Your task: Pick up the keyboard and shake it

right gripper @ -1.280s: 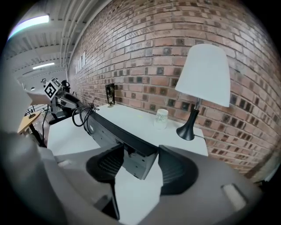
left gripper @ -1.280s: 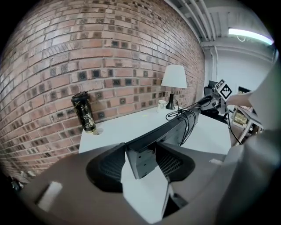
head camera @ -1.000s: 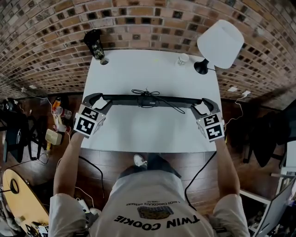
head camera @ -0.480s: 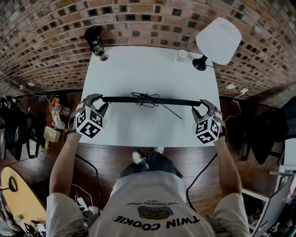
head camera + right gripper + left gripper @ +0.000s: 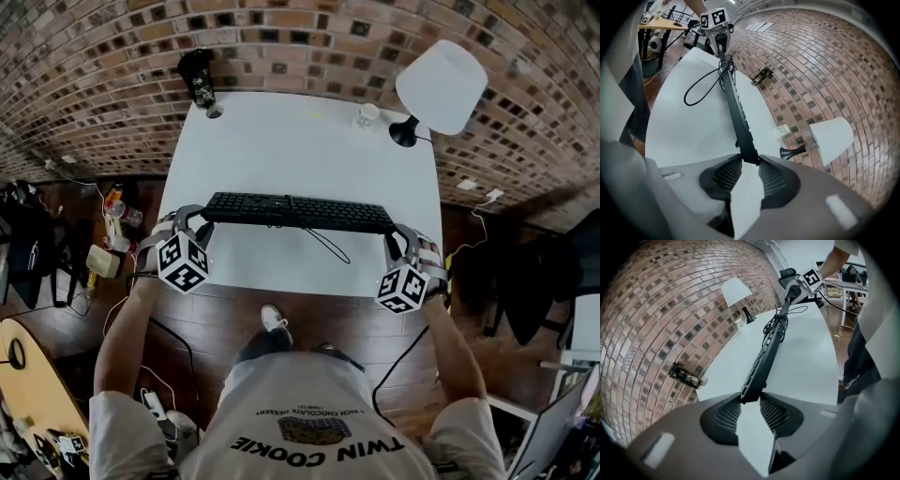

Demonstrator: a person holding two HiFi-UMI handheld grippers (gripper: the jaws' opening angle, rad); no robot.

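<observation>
The black keyboard [image 5: 298, 212] hangs above the white table [image 5: 300, 141], keys turned up toward the head camera, held by its two short ends. My left gripper [image 5: 195, 225] clamps the left end and my right gripper [image 5: 405, 242] the right end. In the left gripper view the keyboard [image 5: 766, 357] runs away from the left gripper [image 5: 751, 398], its end pinched between the pads. The right gripper view shows the same keyboard [image 5: 736, 112] wedged in the right gripper [image 5: 750, 161]. Both pairs of jaws are closing on it. Its cable [image 5: 323, 246] dangles below.
A white lamp [image 5: 442, 86] stands at the table's far right corner, a small cup [image 5: 366, 114] beside it. A dark can [image 5: 199, 80] stands at the far left corner. Brick wall behind; bags and clutter lie on the floor to the left.
The keyboard, edge-on before, has rolled so its keys face up. Both grippers have drawn back toward the person with it, tipping their marker cubes downward.
</observation>
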